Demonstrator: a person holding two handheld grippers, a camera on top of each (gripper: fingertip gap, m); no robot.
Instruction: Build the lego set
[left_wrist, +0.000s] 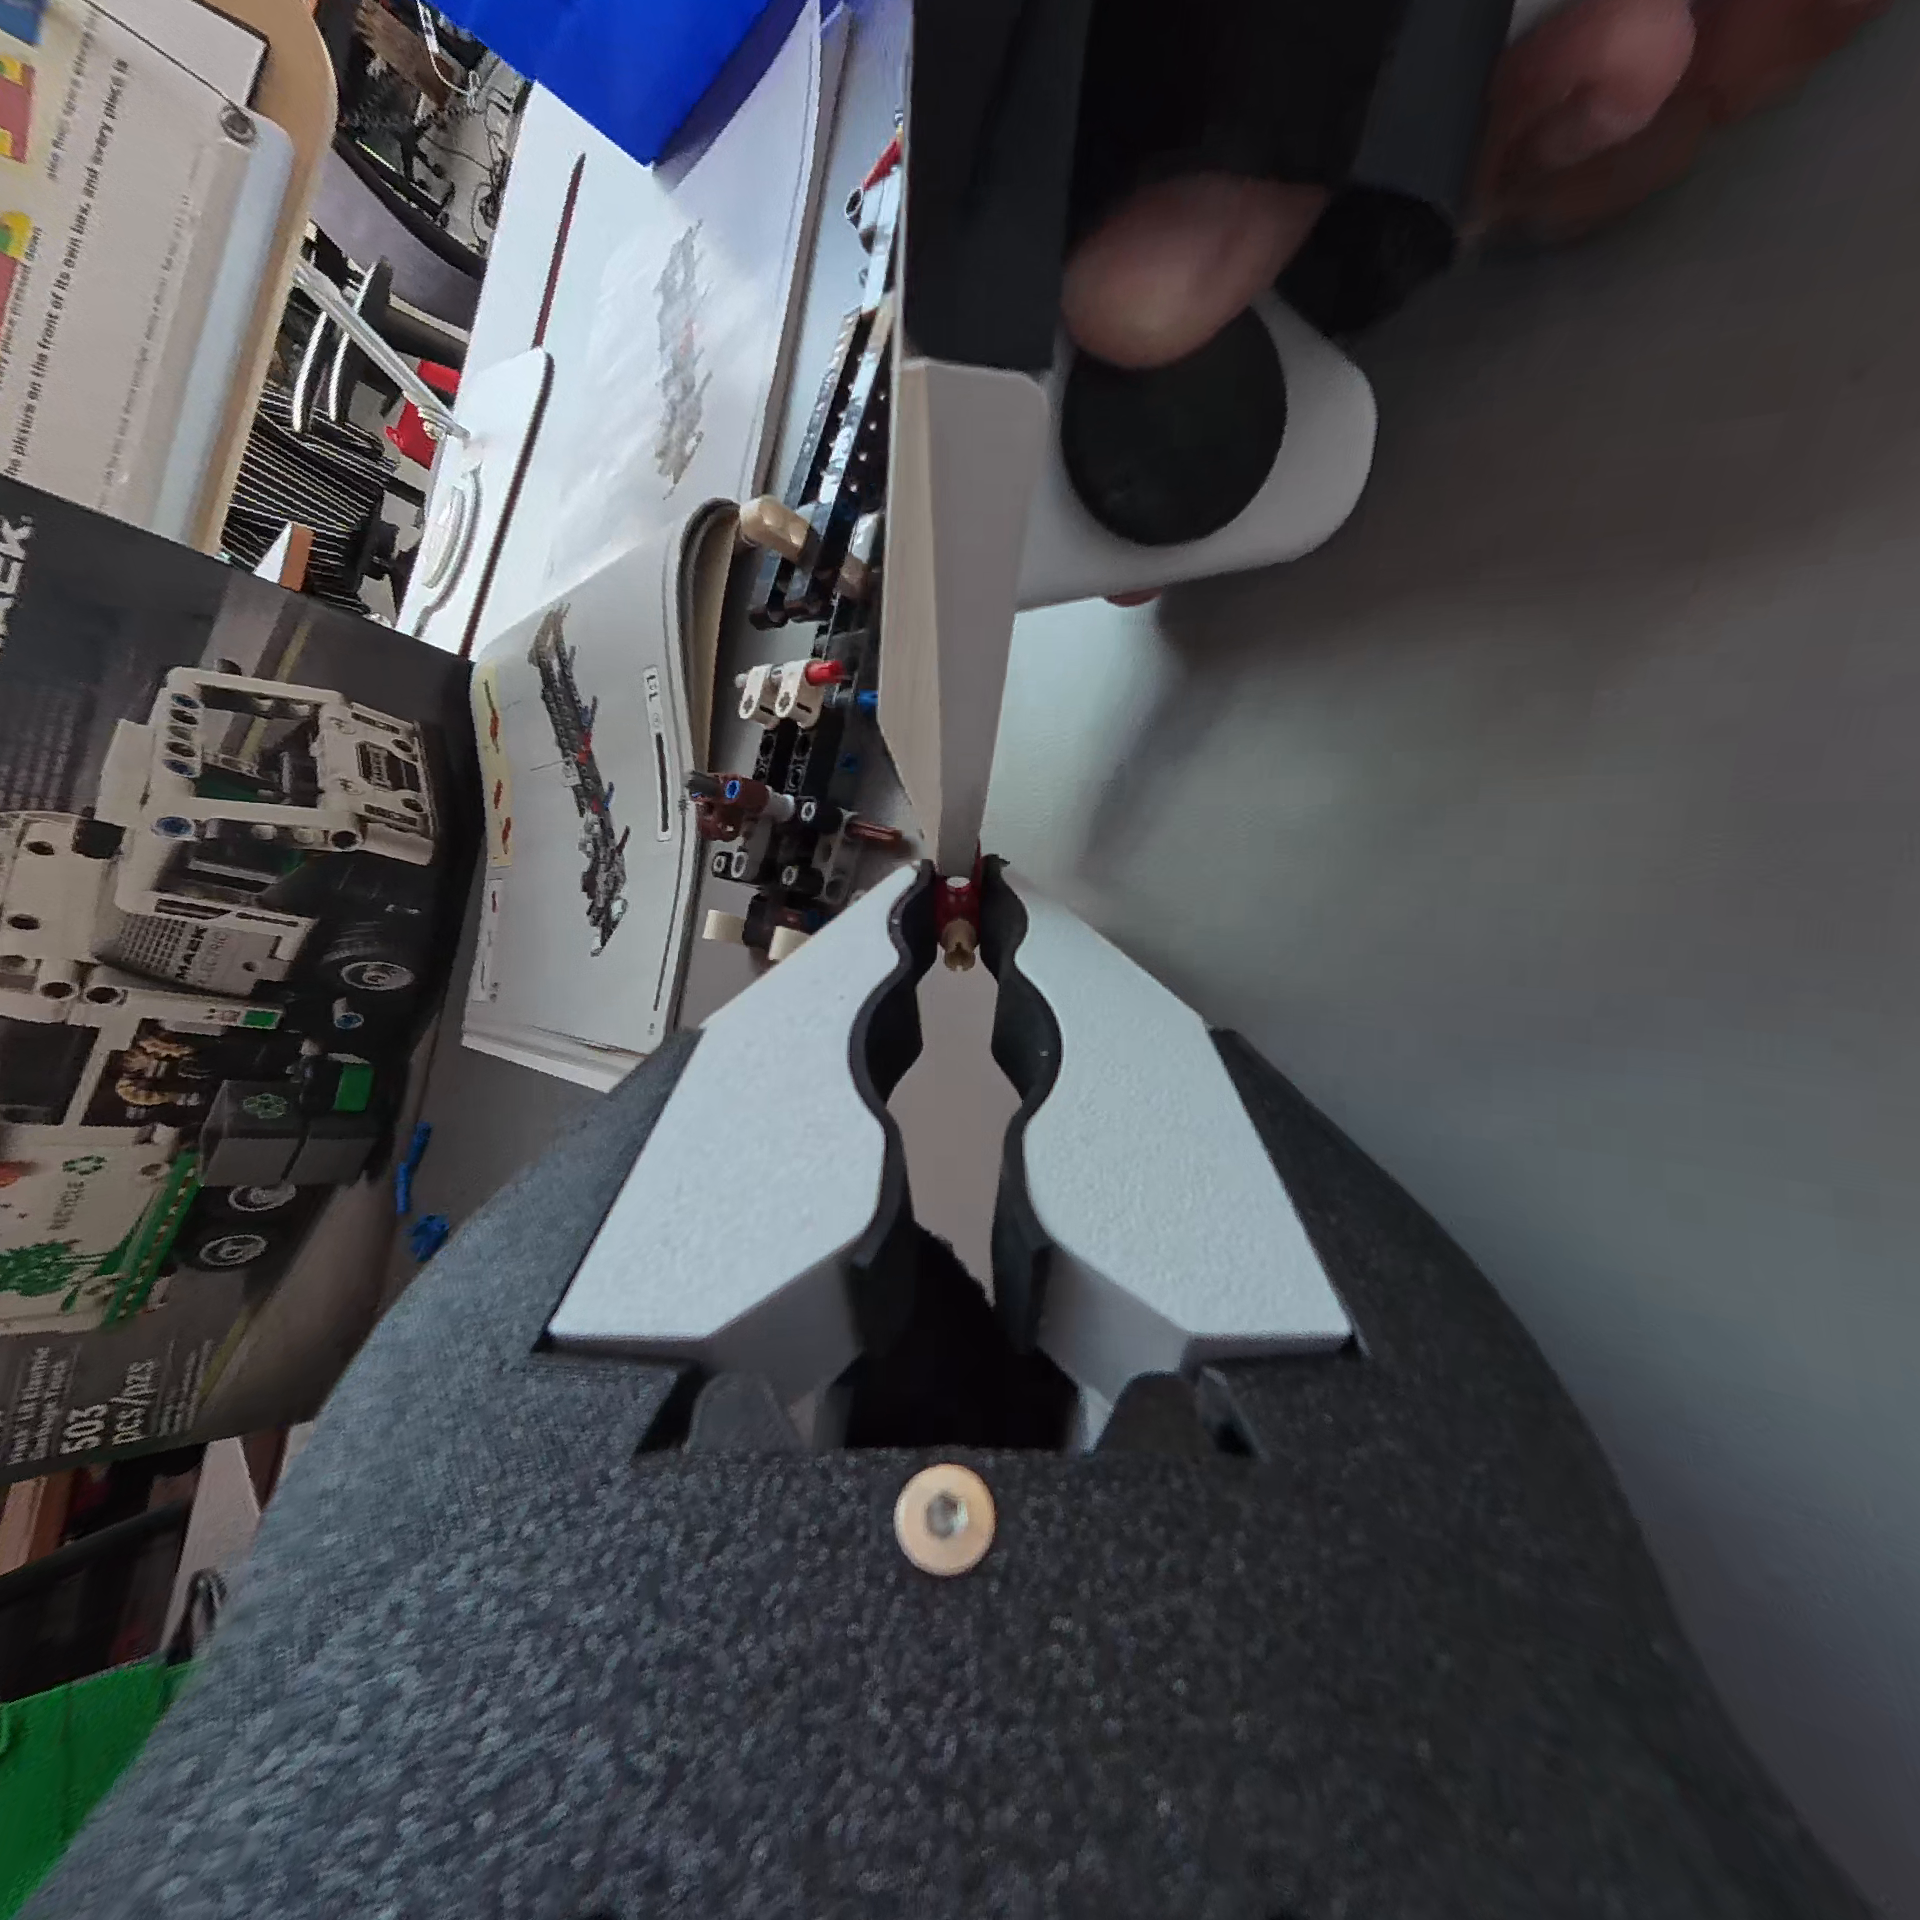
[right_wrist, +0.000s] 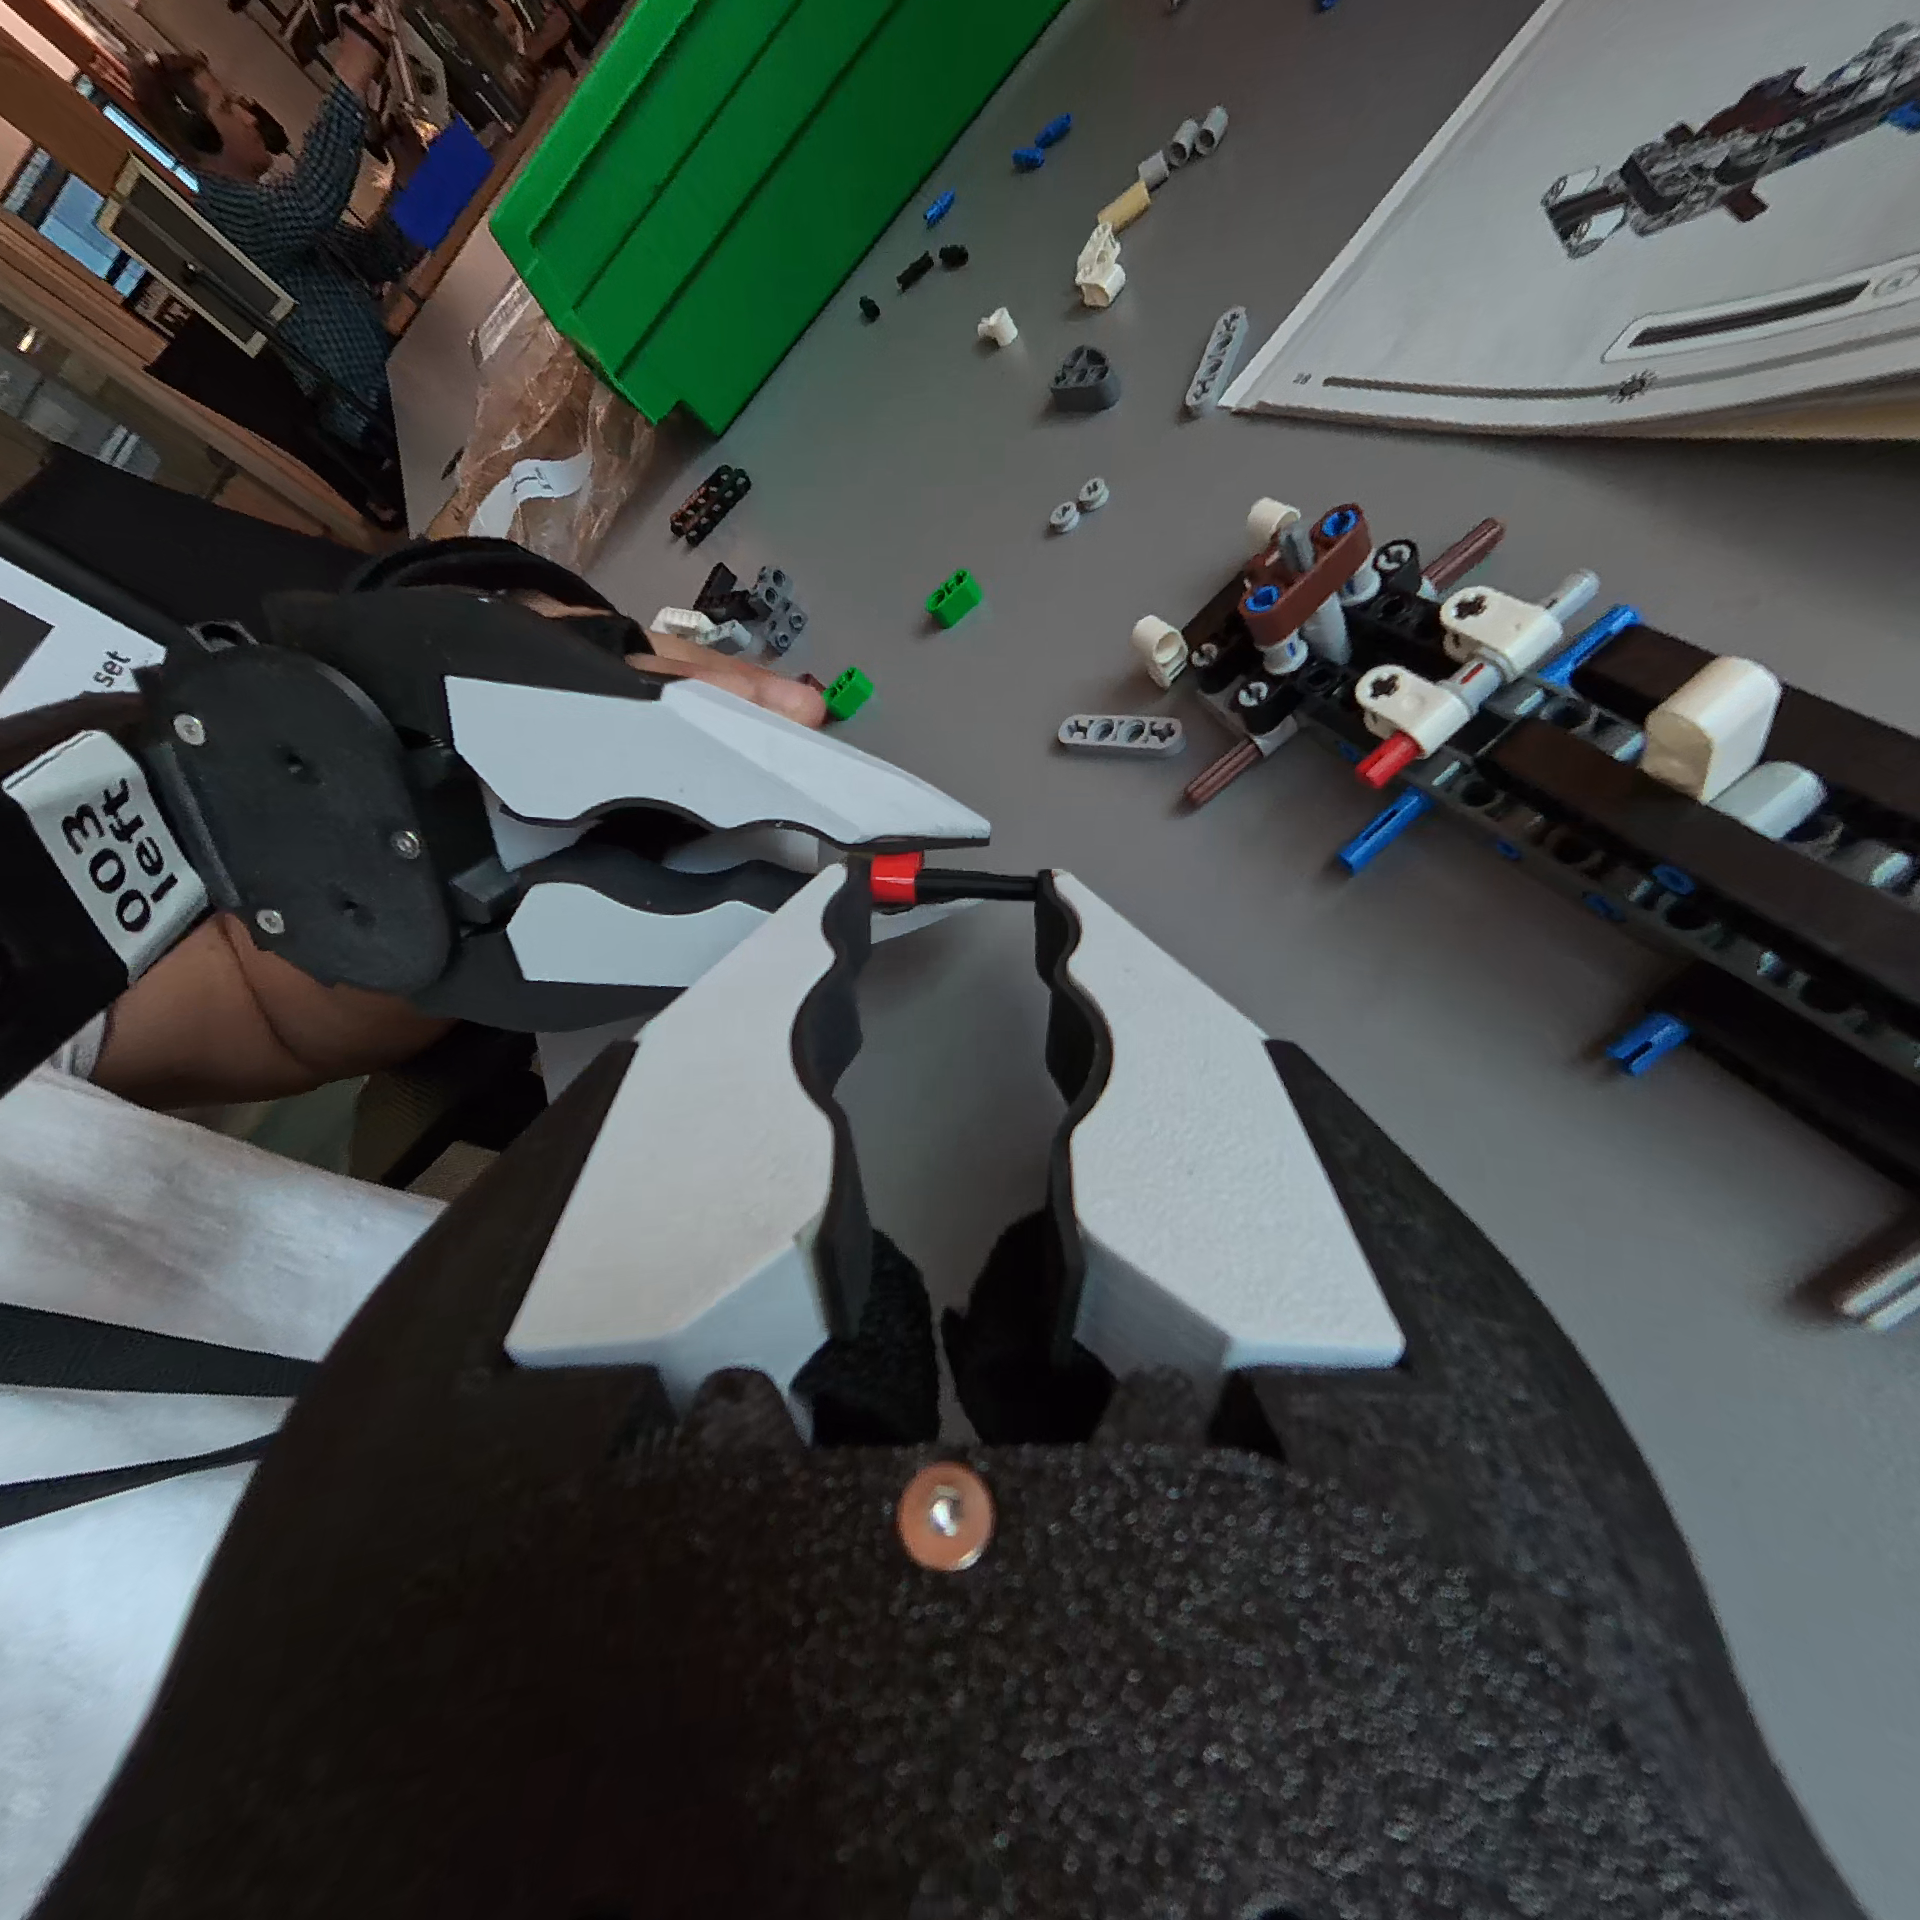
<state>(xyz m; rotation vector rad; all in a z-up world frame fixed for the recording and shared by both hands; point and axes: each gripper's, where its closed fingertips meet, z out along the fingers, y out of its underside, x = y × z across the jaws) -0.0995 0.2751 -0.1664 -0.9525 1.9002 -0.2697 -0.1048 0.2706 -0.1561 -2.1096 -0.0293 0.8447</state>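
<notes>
Tools, two, held over a grey counter (right_wrist: 1351, 1039). Left tool (left_wrist: 958, 902): closed on one small red bush (left_wrist: 956, 900), a tan pin end showing behind it. Right tool (right_wrist: 940, 883): its two pads pressed on the ends of one black axle (right_wrist: 977, 885), which carries the same red bush (right_wrist: 894, 878) at its left end; the two tools meet tip to tip. Nearby on the counter: one long black brick assembly (right_wrist: 1558, 748), two green bricks (right_wrist: 953, 600), one open instruction booklet (right_wrist: 1558, 260), one green bin (right_wrist: 748, 187), one printed box (left_wrist: 208, 935).
</notes>
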